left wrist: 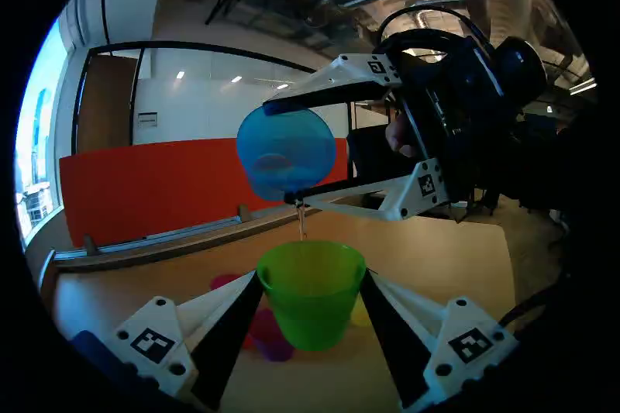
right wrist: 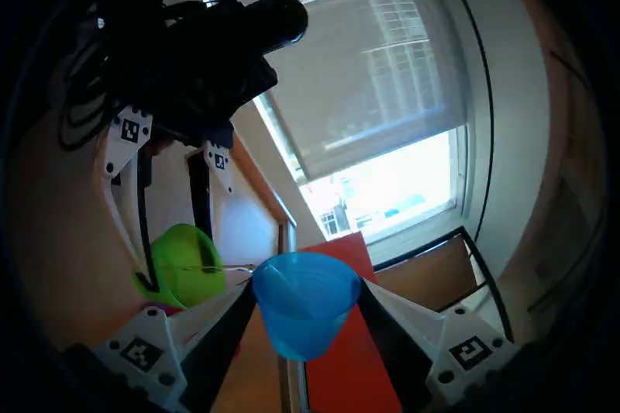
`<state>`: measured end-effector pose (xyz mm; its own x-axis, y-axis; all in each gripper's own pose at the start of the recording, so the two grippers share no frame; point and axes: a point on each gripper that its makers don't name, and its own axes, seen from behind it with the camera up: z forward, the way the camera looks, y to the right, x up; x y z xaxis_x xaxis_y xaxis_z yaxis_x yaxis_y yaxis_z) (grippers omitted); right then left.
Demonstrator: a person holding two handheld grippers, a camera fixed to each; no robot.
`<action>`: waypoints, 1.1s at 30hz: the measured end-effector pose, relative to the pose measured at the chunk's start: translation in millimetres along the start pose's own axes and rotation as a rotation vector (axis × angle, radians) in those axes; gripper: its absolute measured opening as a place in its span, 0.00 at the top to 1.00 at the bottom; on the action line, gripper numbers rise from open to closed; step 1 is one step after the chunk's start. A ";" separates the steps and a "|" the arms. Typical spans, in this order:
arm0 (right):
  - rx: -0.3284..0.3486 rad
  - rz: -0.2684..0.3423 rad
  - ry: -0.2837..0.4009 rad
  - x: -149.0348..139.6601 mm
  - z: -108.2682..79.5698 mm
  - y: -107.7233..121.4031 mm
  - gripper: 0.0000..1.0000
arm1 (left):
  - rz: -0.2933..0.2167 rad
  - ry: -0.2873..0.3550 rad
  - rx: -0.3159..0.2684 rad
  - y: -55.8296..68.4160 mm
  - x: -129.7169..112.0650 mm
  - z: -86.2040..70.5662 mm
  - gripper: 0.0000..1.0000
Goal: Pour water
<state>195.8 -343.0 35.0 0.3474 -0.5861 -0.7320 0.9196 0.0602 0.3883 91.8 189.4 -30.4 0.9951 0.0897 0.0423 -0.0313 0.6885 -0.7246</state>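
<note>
Overhead, right gripper [right wrist: 306, 301] pinches tilted blue cup [left wrist: 285, 151] — left gripper [left wrist: 310, 289] pinches green cup [left wrist: 311, 312] below

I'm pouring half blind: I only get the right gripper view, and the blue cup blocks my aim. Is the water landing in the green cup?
Observer: Yes. In the left gripper view a thin stream drops from the blue cup into the mouth of the green cup.
Operator: Is the green cup level?
Observer: It stands upright between the fingers of the left gripper, with its rim level.
Operator: Anything underneath if I spill?
Observer: A purple cup and a yellow item sit on the table behind it.
</note>
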 end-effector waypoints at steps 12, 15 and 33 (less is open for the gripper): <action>0.001 -0.017 -0.005 -4.4 -0.7 -1.4 0.07 | 0.000 -0.002 -0.002 1.1 -1.7 1.4 0.13; 0.003 -0.021 -0.006 -5.2 -0.8 -1.5 0.07 | 0.000 -0.002 -0.004 1.6 -1.7 1.5 0.13; -0.008 -0.048 -0.006 -5.3 -2.2 2.5 0.07 | 0.010 -0.005 -0.002 2.2 0.3 1.6 0.13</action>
<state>196.7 -337.9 38.7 0.3018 -0.5933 -0.7463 0.9366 0.0384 0.3483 92.0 192.0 -30.9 0.9942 0.1001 0.0383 -0.0411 0.6860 -0.7264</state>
